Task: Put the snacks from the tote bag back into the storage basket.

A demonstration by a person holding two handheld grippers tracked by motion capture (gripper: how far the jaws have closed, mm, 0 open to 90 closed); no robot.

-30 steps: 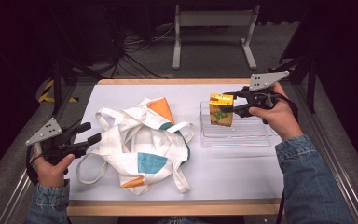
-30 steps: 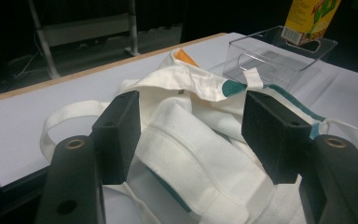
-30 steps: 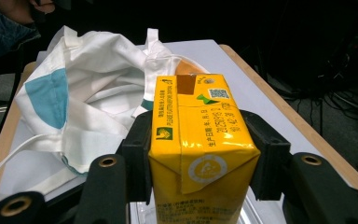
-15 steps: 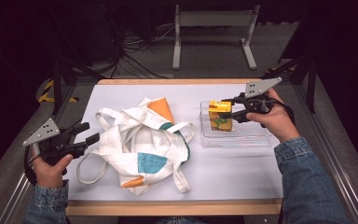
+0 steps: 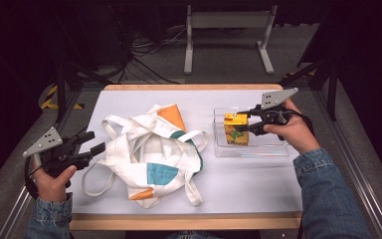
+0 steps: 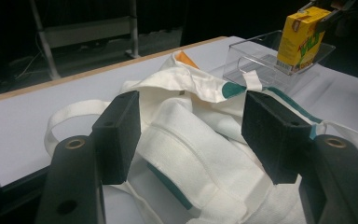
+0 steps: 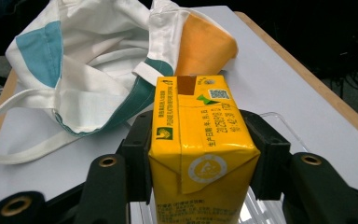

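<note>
A yellow juice carton (image 5: 236, 130) stands upright between the jaws of my right gripper (image 5: 242, 124), which is shut on its sides. The carton (image 7: 200, 140) is down inside a clear plastic tray (image 5: 273, 149) at the right of the table; whether its base touches the tray floor I cannot tell. A white tote bag (image 5: 151, 149) with orange, teal and blue patches lies crumpled mid-table. My left gripper (image 5: 95, 142) hovers at the bag's left edge, jaws open. In the left gripper view the bag (image 6: 186, 107) lies just beyond the open jaws, with the carton (image 6: 300, 39) farther off.
The white table top (image 5: 258, 184) has a wooden edge front and back. The bag's loose straps (image 5: 92, 181) spread toward the front left. A metal stand (image 5: 229, 30) and cables are on the floor beyond the table.
My right gripper has come down with the carton, from above the tray to inside it. The left gripper and the bag have stayed where they were.
</note>
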